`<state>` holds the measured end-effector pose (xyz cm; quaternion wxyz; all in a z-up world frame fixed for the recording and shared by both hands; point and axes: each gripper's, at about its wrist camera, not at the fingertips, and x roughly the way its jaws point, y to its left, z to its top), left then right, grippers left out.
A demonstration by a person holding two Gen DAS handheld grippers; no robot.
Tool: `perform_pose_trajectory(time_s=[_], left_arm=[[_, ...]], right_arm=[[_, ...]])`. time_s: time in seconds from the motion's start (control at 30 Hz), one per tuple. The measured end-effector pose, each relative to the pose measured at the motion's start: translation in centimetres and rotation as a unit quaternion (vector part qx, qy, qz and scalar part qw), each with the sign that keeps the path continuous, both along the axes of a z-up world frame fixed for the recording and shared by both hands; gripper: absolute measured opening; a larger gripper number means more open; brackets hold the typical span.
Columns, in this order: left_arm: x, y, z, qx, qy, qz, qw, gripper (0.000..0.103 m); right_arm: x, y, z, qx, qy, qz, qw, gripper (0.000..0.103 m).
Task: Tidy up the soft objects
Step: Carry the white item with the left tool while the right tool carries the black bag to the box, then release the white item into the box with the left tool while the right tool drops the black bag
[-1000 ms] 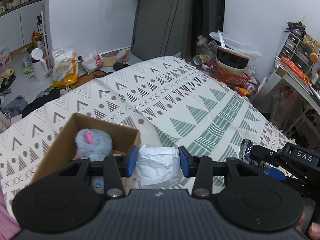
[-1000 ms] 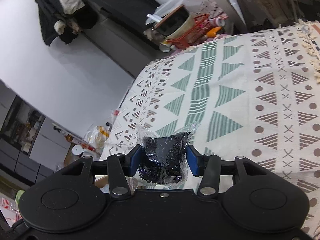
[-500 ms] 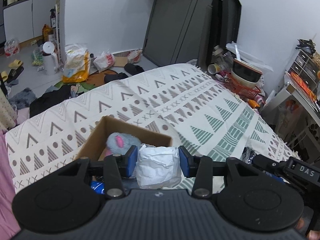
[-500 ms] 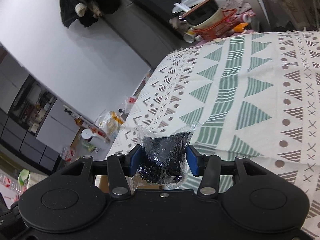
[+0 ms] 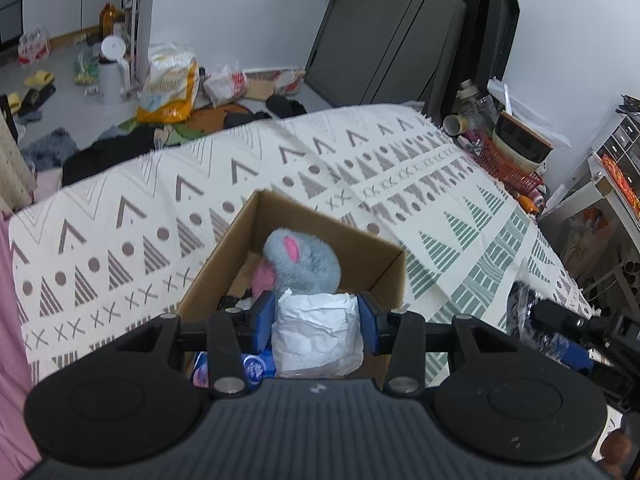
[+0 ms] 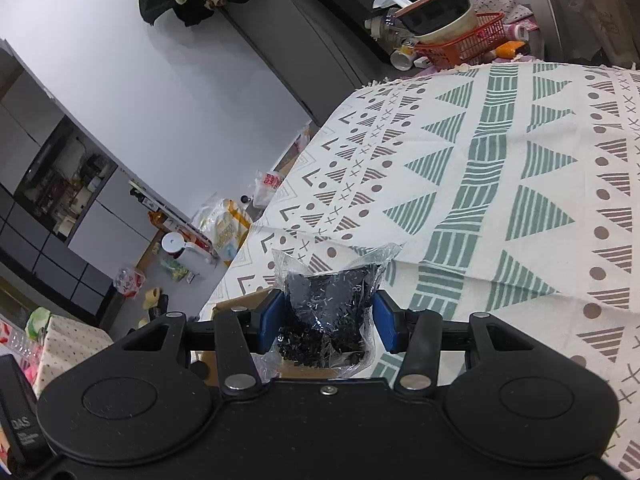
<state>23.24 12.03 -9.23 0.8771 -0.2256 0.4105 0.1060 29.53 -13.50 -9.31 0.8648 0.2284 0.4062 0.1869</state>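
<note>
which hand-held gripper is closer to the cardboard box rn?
Left. The left hand-held gripper hangs over the cardboard box with a white bundle; the right hand-held gripper is off beside it.

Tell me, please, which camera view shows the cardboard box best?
The left wrist view: the cardboard box sits open below the left gripper, its walls and the grey plush toy inside visible. The right wrist view shows only a strip of its rim behind the right gripper.

grey-pink plush (image 5: 300, 264), brown box (image 5: 224, 256), white wad (image 5: 318, 332), black-speckled bag (image 6: 330, 312)
</note>
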Motion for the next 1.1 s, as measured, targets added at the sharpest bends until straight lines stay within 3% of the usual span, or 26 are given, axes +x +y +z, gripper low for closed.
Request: perform_pose_trajectory(time_s=[0.27, 0.4, 0.53, 0.93, 1.1], left_arm=[[-1.1, 1.5, -2.4, -0.036, 0.026, -0.004, 0.999, 0.044], [-1.1, 2.1, -3.0, -0.051, 0.027, -0.016, 0.9982, 0.05], [-0.9, 2.8, -3.1, -0.049, 0.029, -0.018, 0.9982, 0.056], [-0.2, 6.1, -2.4, -0.066, 0.021, -0.015, 0.9975, 0.057], [-0.1, 7.3, -1.8, -0.061, 0.022, -0.012, 0.9978, 0.057]], right_arm=[[-0.2, 3.4, -0.3, -0.017, -0.001, 0.024, 1.0, 0.048], [0.0, 4.8, -0.7, -0.017, 0.001, 0.029, 0.999, 0.048], [0.4, 5.8, -1.0, -0.021, 0.001, 0.025, 0.999, 0.048], [1.8, 8.8, -1.6, 0.008, 0.015, 0.024, 1.0, 0.049], [2.4, 9.9, -1.4, 0.035, 0.014, 0.032, 0.999, 0.064]])
